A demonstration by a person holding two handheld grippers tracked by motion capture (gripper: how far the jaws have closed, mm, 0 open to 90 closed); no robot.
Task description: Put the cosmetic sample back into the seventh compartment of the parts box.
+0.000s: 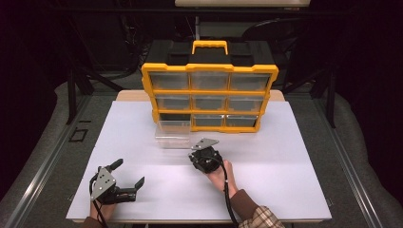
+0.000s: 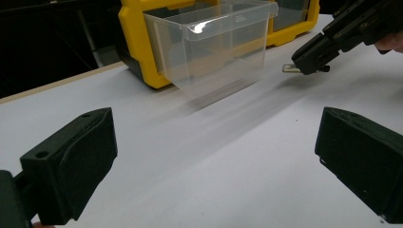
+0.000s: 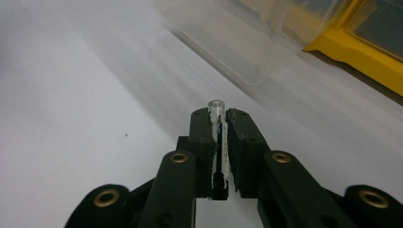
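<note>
R gripper (image 3: 218, 118) pinches small clear tube (image 3: 217, 108) betw. pads; likely light, slippery, fragile—hold mid-length. L gripper (image 2: 214, 156) spread, empty.

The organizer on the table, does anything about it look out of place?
Yes. One clear bin is out of the yellow organizer and sits on the table before it, leaving the bottom-left slot dark and empty. The right tool holds a small clear tube beside that bin.
</note>
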